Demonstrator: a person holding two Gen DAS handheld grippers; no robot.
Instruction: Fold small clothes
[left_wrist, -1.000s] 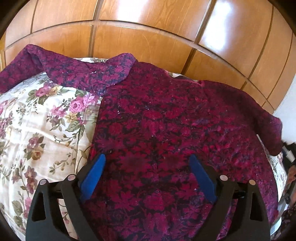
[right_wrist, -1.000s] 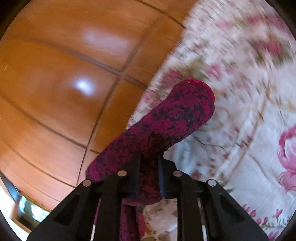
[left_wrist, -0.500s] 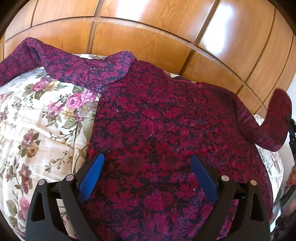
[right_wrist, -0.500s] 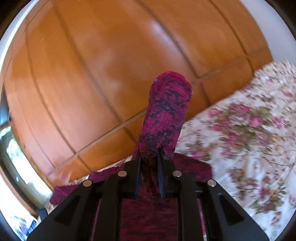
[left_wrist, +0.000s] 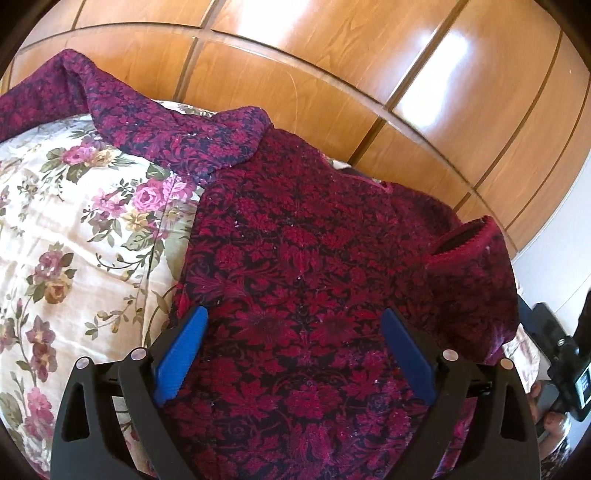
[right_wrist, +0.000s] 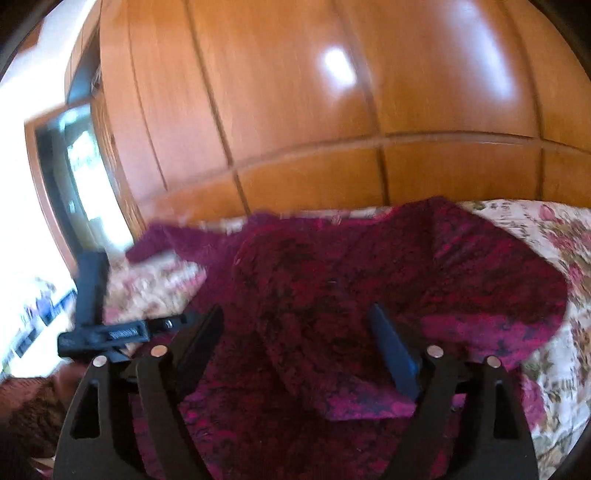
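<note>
While both sets of jaws sit wide open with nothing in them, the left gripper (left_wrist: 291, 332) and right gripper (right_wrist: 295, 332) hover over the crimson floral sweater (left_wrist: 314, 258), spread under and ahead of them on the flowery bedspread (left_wrist: 74, 229).

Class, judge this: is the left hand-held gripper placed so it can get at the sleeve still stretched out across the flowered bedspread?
Probably yes: the left hand-held gripper is open above the sweater, and nothing lies between it and the sleeve on the bedspread.
</note>
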